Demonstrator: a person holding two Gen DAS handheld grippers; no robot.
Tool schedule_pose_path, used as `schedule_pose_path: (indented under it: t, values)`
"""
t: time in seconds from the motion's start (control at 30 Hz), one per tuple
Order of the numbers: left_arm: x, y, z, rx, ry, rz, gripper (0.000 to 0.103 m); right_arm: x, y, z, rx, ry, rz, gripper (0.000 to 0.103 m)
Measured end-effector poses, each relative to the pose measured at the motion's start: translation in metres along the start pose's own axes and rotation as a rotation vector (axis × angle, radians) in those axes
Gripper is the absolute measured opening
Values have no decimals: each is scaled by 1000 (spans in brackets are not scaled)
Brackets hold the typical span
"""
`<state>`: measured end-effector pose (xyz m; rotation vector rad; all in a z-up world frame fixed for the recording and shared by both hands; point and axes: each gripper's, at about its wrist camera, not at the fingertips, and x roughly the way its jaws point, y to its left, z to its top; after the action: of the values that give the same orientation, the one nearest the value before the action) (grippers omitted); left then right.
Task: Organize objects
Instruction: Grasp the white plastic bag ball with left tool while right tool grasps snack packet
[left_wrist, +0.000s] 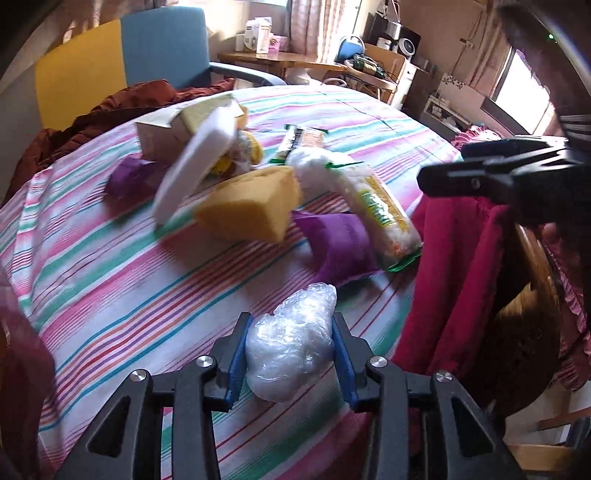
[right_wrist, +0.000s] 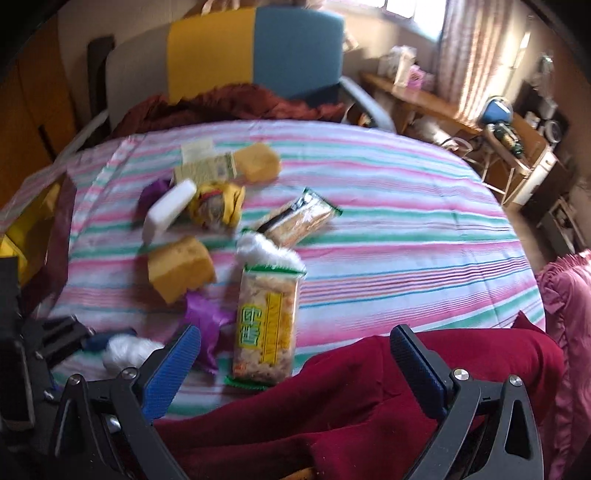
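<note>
Between the blue pads of the left gripper (left_wrist: 290, 358): a crumpled wad of clear plastic film (left_wrist: 291, 339), pads pressed against both its sides, wad resting on the striped pink, green and white cloth of the table (left_wrist: 110, 280). Grip judged as made; lift not yet done.

Beyond the wad, in the left wrist view: a purple pouch (left_wrist: 340, 240), a long clear packet of pale snack with yellow and green print (left_wrist: 380, 210), a yellow sponge wedge (left_wrist: 255, 206), a white foam slab (left_wrist: 195, 166) leaning on a small cardboard box (left_wrist: 166, 133), a yellow wrapped item behind it, a second purple piece near the box, and a second snack packet further back.

At the near table edge: a dark red cloth (right_wrist: 369, 406), partly hanging over. Right gripper (right_wrist: 295, 373) poised above that cloth with jaws wide apart, nothing between them, snack packet just beyond.

Progress judged as early: items scattered loosely in one cluster, no sorted group or filled container visible. Remaining: removal of the wad, then placement of every other item.
</note>
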<state>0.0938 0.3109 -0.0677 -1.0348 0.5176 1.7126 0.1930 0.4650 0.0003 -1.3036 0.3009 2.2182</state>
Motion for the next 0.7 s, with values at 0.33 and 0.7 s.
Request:
schedule_pose_path:
  t: [0.33, 0.7]
  values:
    - [-7, 27, -12, -60, -20, 18, 42, 32, 9, 11, -37, 169, 23, 88]
    - [-8, 36, -18, -87, -31, -2, 42, 76, 21, 26, -56, 339, -39, 73]
